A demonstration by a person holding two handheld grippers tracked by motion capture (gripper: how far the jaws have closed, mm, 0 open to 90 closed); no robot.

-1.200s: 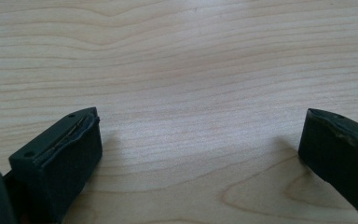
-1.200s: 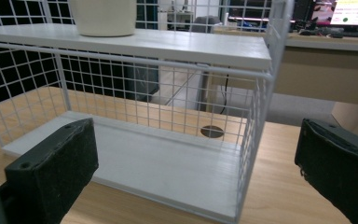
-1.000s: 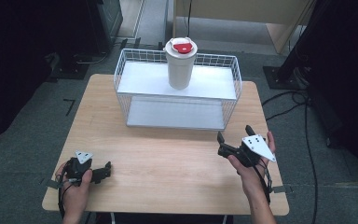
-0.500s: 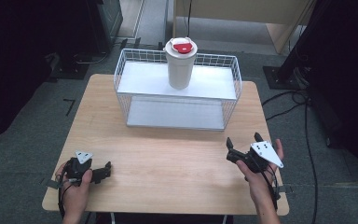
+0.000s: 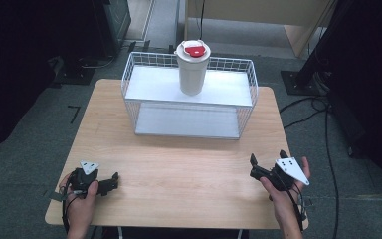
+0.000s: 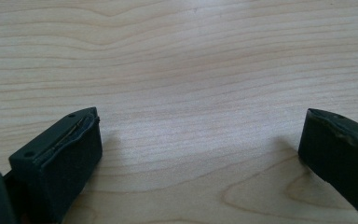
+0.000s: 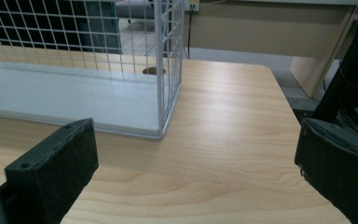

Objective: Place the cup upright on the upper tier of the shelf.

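Resting near the table's front left corner, the left gripper lies low over bare wood, its jaws spread wide with nothing between them. Near the front right corner the right gripper sits in the person's hand, jaws likewise wide apart and empty, facing the wire basket at the back edge. A white cup with a red-marked lid stands upright on the basket's upper shelf, well apart from both grippers.
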